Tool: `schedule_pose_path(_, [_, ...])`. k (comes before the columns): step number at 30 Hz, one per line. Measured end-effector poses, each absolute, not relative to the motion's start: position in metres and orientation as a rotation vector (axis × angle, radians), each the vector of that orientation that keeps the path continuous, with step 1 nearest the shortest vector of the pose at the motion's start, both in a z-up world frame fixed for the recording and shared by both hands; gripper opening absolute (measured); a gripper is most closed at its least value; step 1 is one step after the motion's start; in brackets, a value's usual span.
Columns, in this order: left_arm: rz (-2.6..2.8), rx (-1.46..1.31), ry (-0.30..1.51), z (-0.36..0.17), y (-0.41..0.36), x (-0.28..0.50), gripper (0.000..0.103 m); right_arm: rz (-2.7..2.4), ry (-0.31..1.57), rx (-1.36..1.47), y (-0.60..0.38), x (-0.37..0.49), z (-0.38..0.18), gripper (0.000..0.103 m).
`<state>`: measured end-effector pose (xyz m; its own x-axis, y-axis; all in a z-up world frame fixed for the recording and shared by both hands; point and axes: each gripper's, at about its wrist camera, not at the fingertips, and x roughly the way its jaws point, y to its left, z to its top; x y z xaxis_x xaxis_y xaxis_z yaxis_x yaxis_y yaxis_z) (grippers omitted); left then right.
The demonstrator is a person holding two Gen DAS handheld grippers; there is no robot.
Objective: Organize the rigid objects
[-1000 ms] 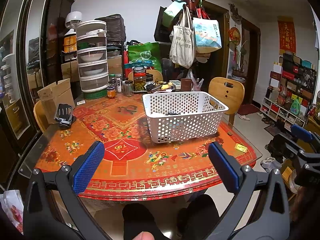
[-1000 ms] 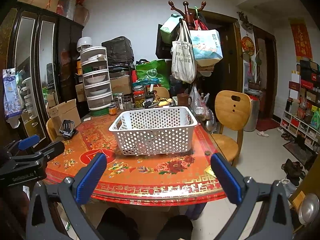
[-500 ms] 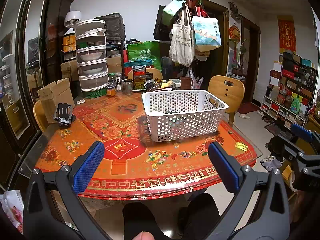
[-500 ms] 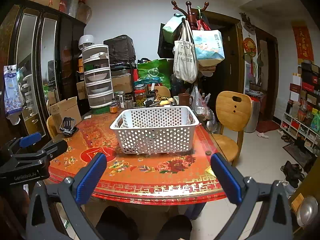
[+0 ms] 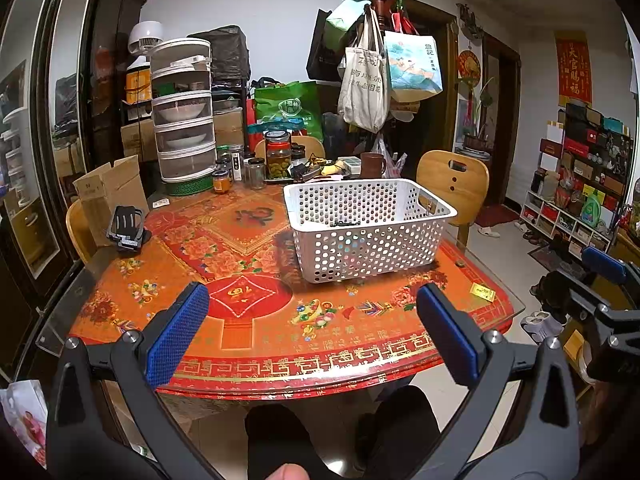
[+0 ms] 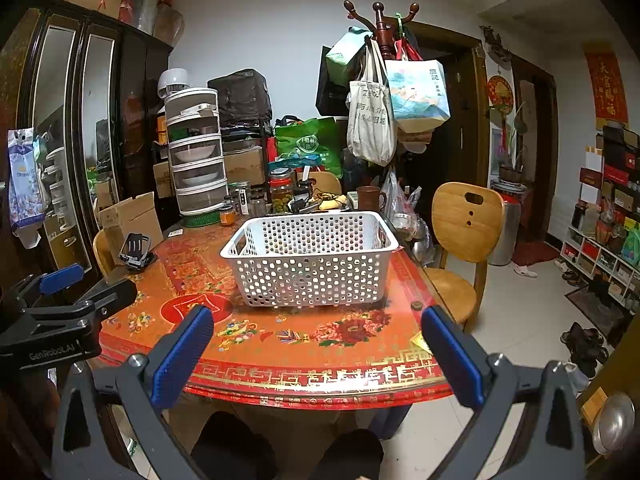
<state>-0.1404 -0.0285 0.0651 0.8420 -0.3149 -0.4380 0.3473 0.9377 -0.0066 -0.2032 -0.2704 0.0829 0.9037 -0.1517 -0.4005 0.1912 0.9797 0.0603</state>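
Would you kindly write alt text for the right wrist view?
The open right claw hovers at the near edge of a red floral table, empty, facing a white perforated basket. The left claw shows at the left.

We list: white walls (image 6: 280, 28), pale tiled floor (image 6: 520, 320), dark mirrored wardrobe (image 6: 84, 128), wooden chair (image 6: 466, 220), laden coat stand (image 6: 380, 40), low cubby shelf (image 5: 568, 216).

Right gripper (image 6: 316, 350) held wide apart, empty, short of table (image 6: 280, 368) edge. White basket (image 6: 310, 262) standing mid-table; black holder (image 6: 135, 251) far left. Left gripper (image 6: 60, 304) at left border, apart from basket.
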Motion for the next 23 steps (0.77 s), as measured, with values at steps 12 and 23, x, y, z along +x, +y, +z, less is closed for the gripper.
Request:
schedule_pose_path(12, [-0.352,0.078,0.458,0.0598,-0.0305,-0.1407,0.102,-0.178,0.407,0.097,-0.2704,-0.2032,0.0829,0.103])
schedule_pose_path(23, [-0.354,0.078,0.461,0.0588,-0.0334,-0.1405,0.102,-0.175,0.415,0.093,-0.2698,-0.2024,0.0828,0.103])
